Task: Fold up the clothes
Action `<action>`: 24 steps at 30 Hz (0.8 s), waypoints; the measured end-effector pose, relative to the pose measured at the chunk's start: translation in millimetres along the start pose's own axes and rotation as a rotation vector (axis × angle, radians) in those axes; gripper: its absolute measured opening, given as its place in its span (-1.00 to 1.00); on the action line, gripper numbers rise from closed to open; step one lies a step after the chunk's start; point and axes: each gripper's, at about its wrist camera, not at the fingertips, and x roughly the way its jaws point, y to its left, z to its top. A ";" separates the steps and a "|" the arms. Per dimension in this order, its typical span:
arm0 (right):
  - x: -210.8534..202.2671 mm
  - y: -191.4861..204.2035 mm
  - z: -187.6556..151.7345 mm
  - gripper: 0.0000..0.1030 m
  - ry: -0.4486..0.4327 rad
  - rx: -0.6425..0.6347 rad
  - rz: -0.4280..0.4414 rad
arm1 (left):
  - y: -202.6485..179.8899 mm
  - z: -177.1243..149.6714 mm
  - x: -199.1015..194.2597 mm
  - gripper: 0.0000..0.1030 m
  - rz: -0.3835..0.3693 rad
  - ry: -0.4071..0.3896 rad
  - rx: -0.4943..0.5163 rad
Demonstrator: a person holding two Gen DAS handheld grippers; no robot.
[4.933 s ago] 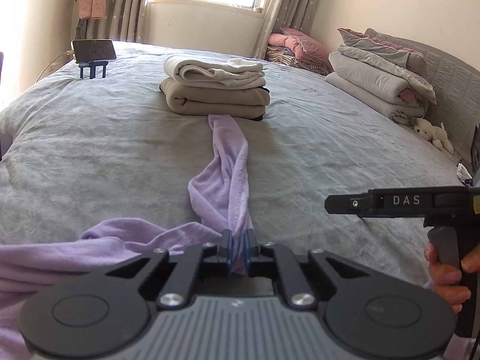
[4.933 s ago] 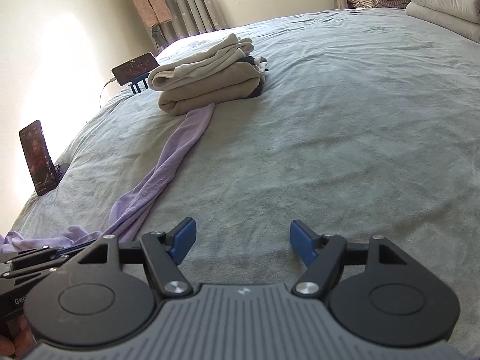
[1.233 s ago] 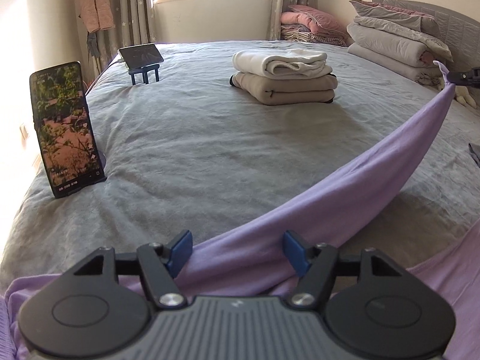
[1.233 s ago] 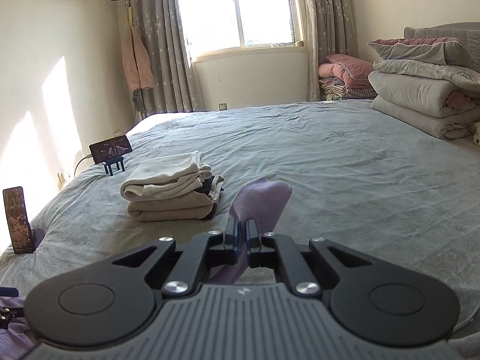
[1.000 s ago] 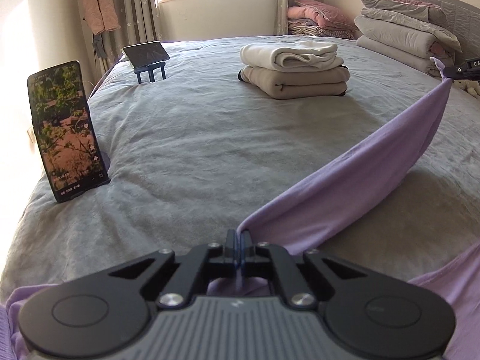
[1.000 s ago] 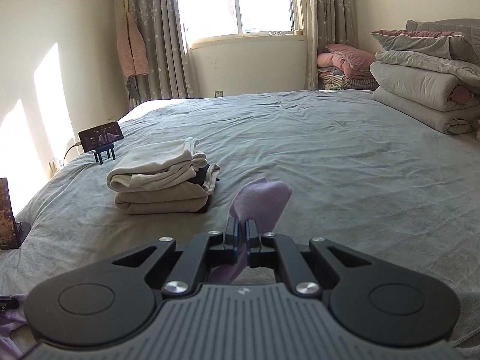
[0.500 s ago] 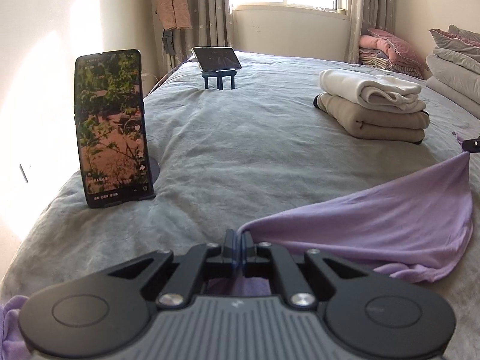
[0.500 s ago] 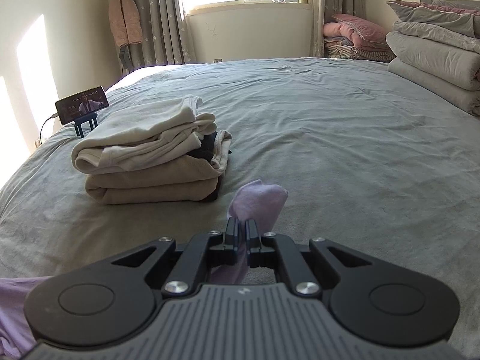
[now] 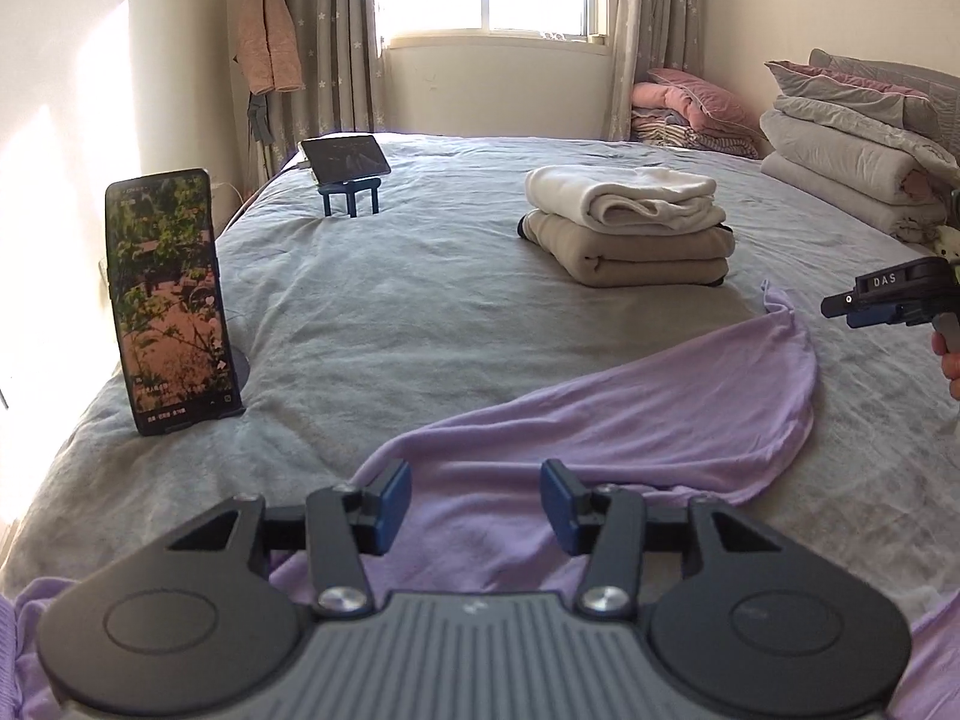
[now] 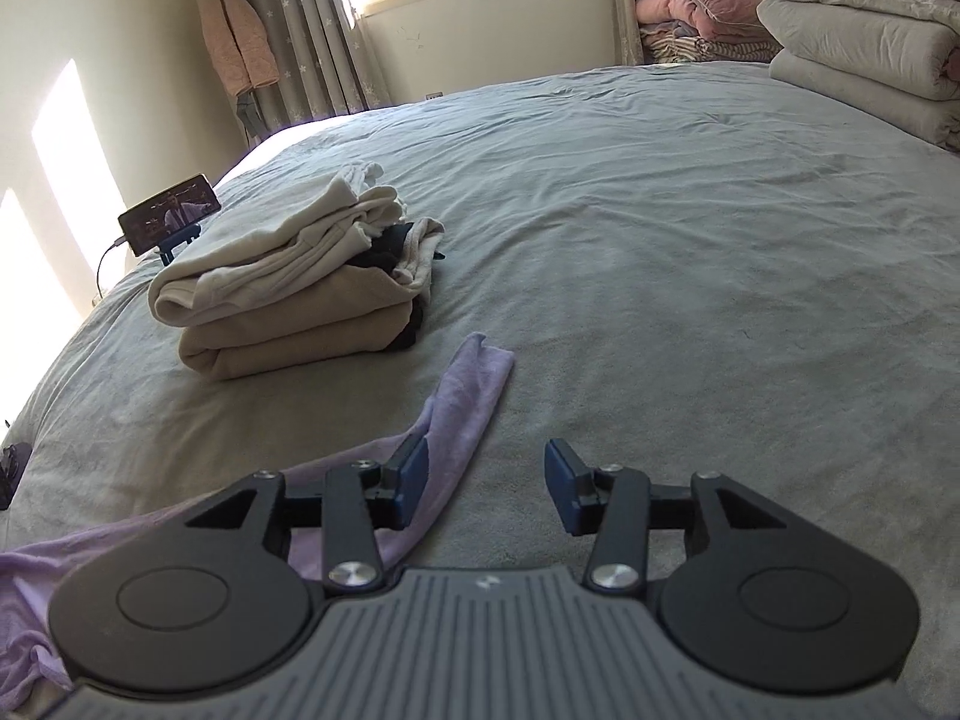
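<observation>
A lilac garment lies spread on the grey bed, one edge running from near me to a rounded tip on the right. My left gripper hovers over its near part with jaws opening and no cloth pinched between the pads. In the right wrist view the garment's narrow end lies flat on the bed beside the left pad. My right gripper has its jaws opening too, free of the cloth. The right gripper also shows at the right edge of the left wrist view, held by a hand.
A stack of folded beige and white clothes sits mid-bed. A phone stands upright at the left edge, and a second phone rests on a small blue stand farther back. Folded quilts are piled at the right.
Both grippers went from shut on the lilac garment to open. The cloth, stretched in the air between them before, has dropped flat onto the bed. The right gripper came down toward the bed.
</observation>
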 end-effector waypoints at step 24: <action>-14.2 71.5 -70.3 -0.35 0.219 0.095 0.354 | -47.0 -39.6 3.3 -0.66 -0.030 0.075 0.155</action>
